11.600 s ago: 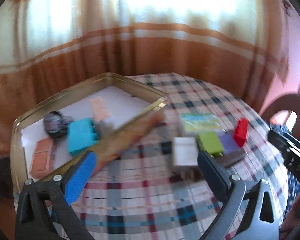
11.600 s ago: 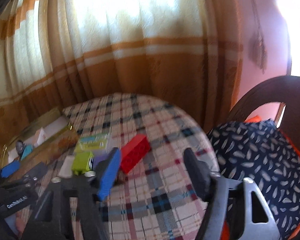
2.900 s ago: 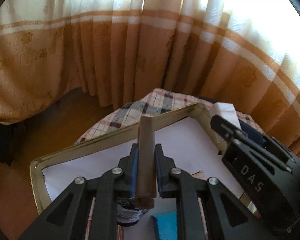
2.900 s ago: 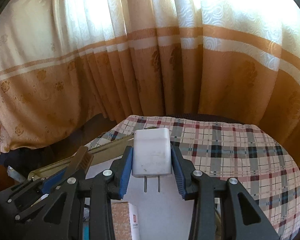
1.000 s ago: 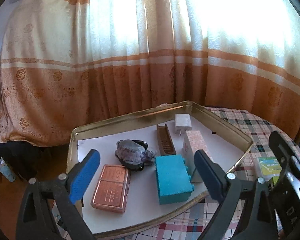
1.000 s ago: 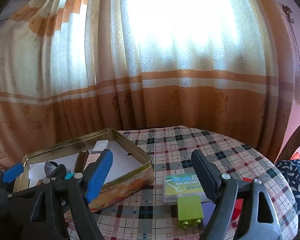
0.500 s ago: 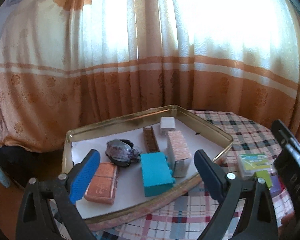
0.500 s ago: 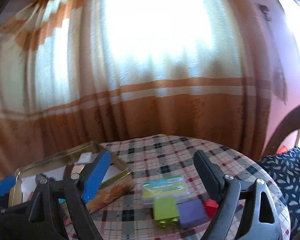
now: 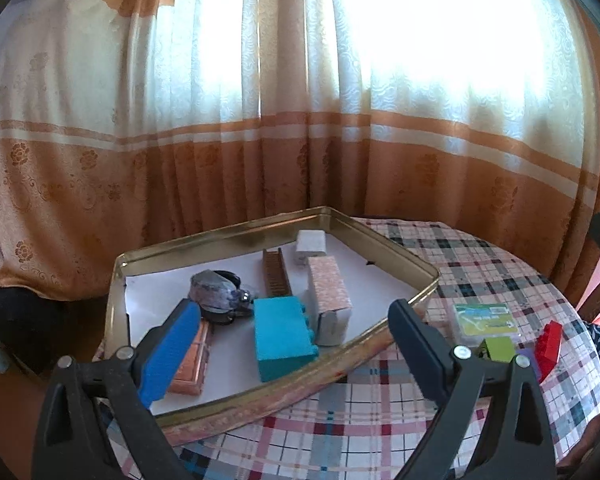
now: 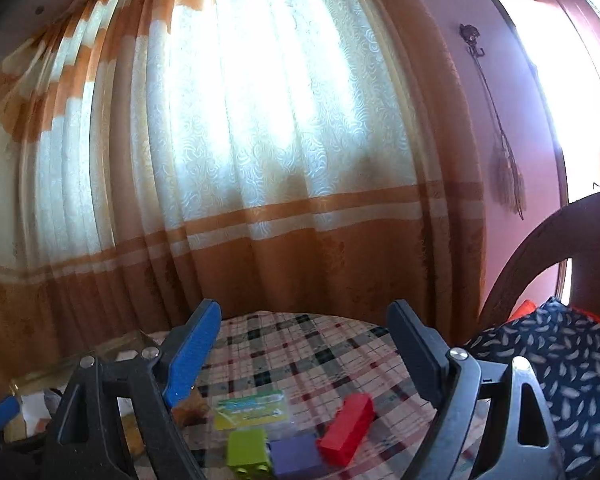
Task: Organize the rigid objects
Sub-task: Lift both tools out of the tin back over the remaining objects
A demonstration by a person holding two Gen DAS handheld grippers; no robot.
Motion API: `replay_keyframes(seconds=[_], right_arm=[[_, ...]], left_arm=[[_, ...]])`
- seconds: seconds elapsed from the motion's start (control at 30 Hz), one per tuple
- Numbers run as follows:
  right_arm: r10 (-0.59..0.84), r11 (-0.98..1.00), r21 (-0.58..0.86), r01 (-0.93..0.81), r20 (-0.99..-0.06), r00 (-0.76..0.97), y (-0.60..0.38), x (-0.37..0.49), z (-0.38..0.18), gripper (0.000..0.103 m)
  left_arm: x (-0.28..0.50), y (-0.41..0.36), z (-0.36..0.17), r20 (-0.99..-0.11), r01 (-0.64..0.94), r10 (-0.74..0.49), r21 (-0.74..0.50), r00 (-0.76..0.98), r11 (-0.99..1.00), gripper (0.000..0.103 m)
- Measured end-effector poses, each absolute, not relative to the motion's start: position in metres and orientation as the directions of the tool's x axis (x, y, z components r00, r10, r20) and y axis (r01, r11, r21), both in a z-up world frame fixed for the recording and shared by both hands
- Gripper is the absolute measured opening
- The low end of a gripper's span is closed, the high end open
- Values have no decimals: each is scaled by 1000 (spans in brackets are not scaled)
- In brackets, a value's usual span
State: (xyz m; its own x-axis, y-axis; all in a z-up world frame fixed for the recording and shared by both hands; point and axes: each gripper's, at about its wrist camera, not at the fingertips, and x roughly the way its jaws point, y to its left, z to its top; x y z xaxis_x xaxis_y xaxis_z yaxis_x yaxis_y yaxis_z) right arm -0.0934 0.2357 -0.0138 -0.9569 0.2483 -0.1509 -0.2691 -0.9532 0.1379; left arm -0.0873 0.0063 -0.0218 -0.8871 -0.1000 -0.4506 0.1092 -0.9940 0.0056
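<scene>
Checked tablecloth [image 10: 300, 344] under the curtains, both grippers empty with fingers spread wide, and the right gripper [image 10: 300, 356] sits nearer the red block [image 10: 346, 426], lying low between its fingers, long axis slanting up-right, left gripper [image 9: 296, 344] facing the tin tray [image 9: 380, 240]

A lived-in home room. Long cream-and-orange patterned curtains [image 9: 300, 120] cover a bright window at the far side. Near them stands a round table under a red, white and blue checked tablecloth [image 9: 380, 400]. At the right, a dark curved wooden chair back [image 10: 540, 248] stands against a pink painted wall [image 10: 512, 92].
</scene>
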Motion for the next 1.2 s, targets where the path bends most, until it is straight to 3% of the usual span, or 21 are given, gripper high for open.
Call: replay_keyframes(seconds=[0.5, 1.07, 1.2], right_arm=[[274, -940, 128, -317, -273, -922, 285, -84, -23, 87], [127, -970, 109, -215, -527, -840, 305, -105, -43, 87], [63, -976, 129, -178, -611, -789, 305, -116, -57, 70]], left_arm=[[-87, 33, -23, -470, 47, -47, 11, -881, -999, 97], [-91, 71, -31, -560, -85, 38, 58, -828, -995, 98], [-96, 78, -38, -622, -124, 78, 30, -779, -992, 98]])
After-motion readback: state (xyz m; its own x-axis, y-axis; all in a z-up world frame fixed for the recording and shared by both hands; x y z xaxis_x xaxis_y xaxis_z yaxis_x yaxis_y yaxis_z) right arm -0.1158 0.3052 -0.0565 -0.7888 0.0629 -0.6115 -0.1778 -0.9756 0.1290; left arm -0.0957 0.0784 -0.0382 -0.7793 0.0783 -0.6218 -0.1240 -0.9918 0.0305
